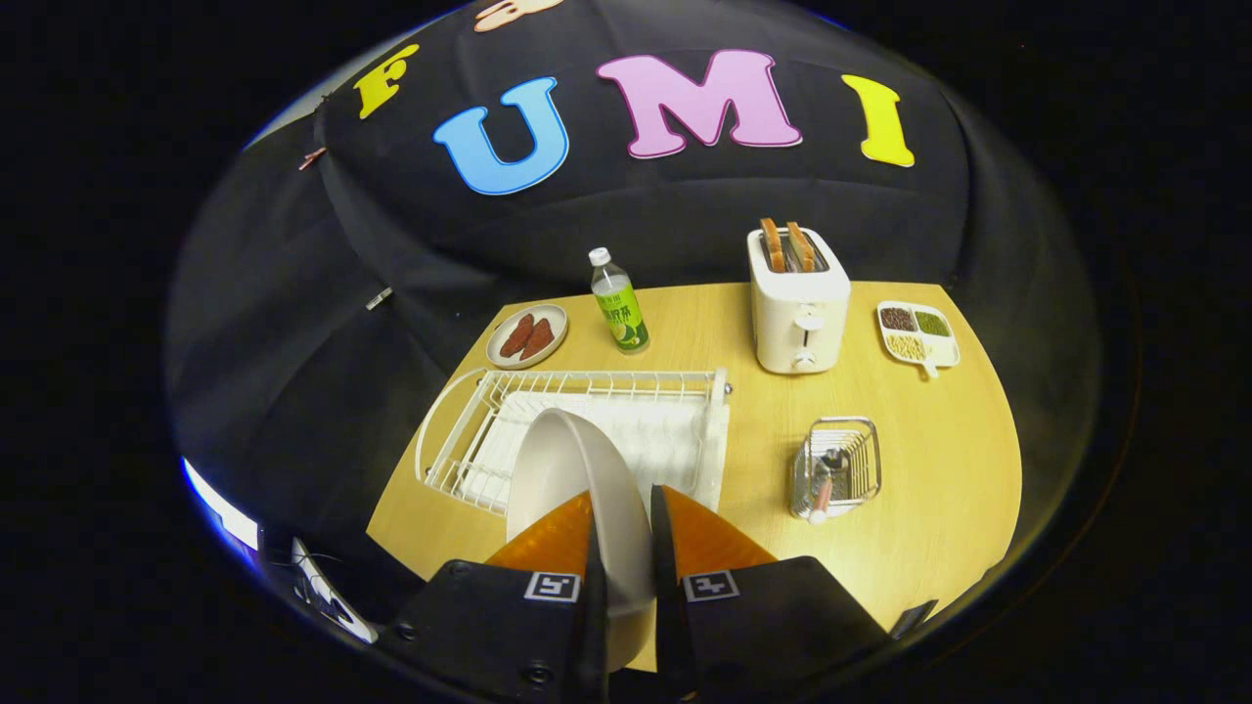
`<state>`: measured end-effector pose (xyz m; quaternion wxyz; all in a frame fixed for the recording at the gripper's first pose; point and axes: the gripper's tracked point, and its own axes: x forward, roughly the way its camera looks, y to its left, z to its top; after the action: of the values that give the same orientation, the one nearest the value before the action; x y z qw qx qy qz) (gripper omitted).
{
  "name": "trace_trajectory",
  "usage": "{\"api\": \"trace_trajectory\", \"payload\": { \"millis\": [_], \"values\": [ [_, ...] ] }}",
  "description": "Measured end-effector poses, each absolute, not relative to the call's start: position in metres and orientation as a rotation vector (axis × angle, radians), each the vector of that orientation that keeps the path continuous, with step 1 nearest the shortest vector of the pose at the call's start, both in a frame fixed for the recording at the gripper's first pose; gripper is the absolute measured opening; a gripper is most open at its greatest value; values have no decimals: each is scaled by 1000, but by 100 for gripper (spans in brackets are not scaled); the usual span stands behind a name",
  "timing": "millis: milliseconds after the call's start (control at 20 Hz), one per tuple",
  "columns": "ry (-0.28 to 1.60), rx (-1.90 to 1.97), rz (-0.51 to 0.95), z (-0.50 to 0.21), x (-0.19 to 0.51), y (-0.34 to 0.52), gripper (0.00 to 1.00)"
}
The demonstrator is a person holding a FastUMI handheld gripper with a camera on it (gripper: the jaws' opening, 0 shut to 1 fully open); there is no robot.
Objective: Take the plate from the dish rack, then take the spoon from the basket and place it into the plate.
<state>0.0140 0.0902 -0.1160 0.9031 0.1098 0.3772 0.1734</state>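
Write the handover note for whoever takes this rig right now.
Gripper: shut on the plate, both fingers pinching its rim, plate on edge over the near end of the dish rack.
Spoon: in the wire basket, beside the rack, in front of the toaster.
Done: plate gripped.
Left: set the plate on the table, fetch the spoon, lay it in the plate.

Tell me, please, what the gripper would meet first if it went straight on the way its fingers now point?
The gripper is shut on the white plate, held on edge between its fingers. Just beyond lies the white dish rack, so plate and fingers would probably meet the rack first, though depth is hard to judge.
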Motion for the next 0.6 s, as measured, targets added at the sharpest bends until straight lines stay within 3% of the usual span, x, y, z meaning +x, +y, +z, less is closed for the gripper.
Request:
{"api": "trace_trajectory", "payload": {
  "millis": [300,600],
  "values": [
    [878,396,346,-164,-51,46,23],
    [955,346,349,-222,-65,3,23]
  ]
}}
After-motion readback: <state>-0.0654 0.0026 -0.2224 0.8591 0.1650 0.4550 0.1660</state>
